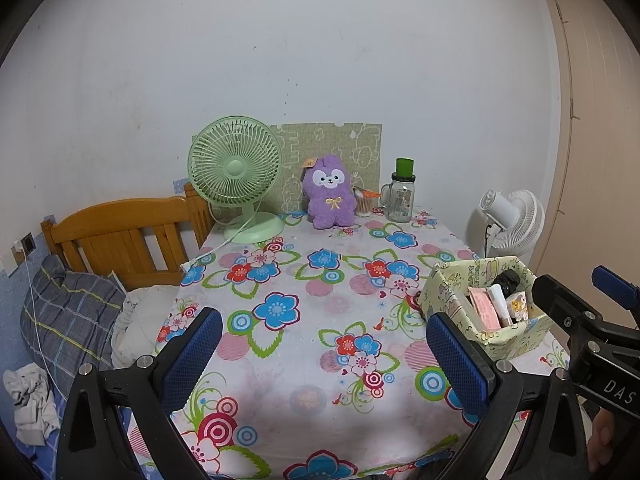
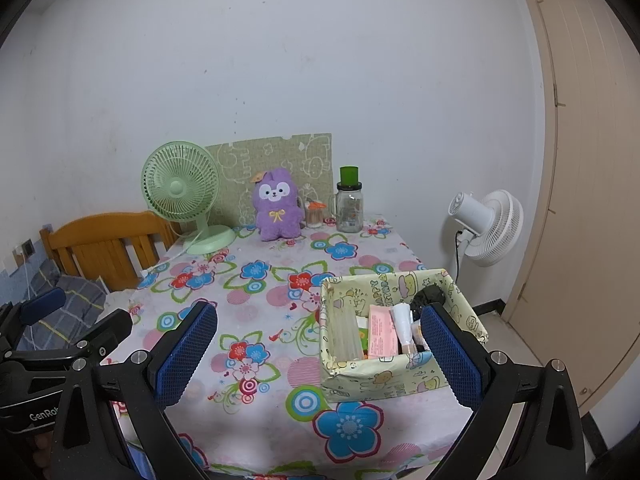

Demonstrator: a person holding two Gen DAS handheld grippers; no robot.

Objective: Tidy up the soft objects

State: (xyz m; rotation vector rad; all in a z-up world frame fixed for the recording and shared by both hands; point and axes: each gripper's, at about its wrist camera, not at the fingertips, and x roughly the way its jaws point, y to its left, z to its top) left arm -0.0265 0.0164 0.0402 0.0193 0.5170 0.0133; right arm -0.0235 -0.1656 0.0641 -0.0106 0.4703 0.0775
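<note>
Reach step not yet begun, I'd say: both jaws spread, left hand-held gripper & right hand-held gripper empty, well short of purple plush just right of green fan at bench back; next needs fwd reach w/ soft pinch.

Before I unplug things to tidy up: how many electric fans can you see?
2. A green desk fan stands at the table's far left corner beside the purple plush toy; a white fan stands on the floor right of the table. Others may be out of view.
</note>
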